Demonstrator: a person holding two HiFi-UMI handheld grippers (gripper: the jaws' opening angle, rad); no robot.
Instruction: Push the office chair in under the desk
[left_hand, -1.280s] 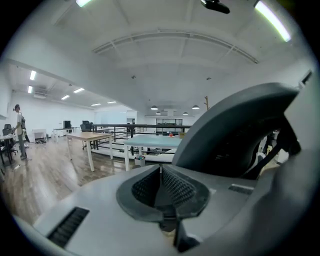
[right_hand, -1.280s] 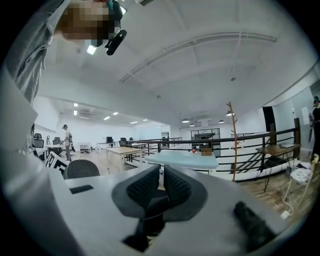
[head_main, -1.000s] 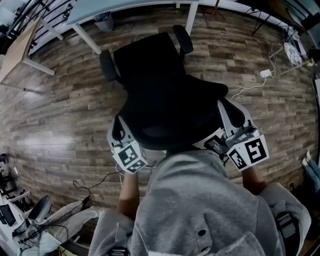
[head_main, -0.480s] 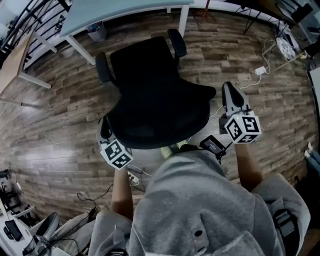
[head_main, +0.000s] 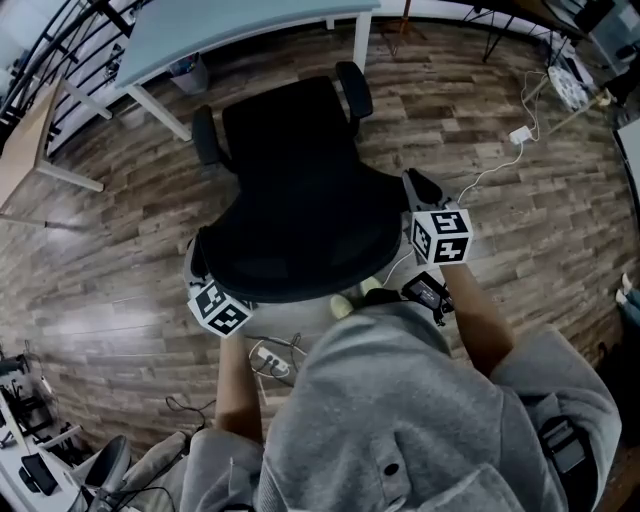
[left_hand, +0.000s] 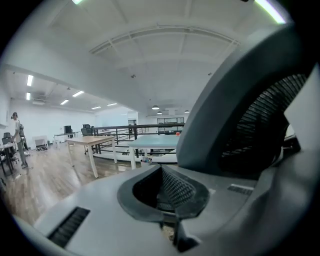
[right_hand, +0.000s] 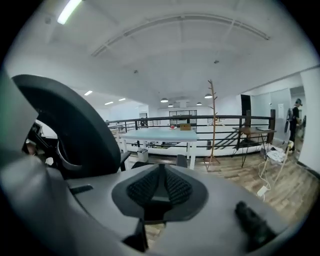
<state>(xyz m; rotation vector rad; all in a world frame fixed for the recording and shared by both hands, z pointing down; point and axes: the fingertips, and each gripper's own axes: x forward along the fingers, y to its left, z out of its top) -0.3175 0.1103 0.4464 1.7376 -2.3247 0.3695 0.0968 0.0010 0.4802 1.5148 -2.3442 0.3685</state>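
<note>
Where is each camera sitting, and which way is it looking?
Head view: on the person's head, facing steeply down at the chair, desk and floor; shows the grey sweater, left claw and right claw.
Left gripper view: on the left claw, facing forward toward the desk, chair back on its right; shows its shut jaws.
Right gripper view: on the right claw, facing the desk too, chair back on its left; shows its shut jaws.
Shared: both gripper views see the desk and the railing behind it.
</note>
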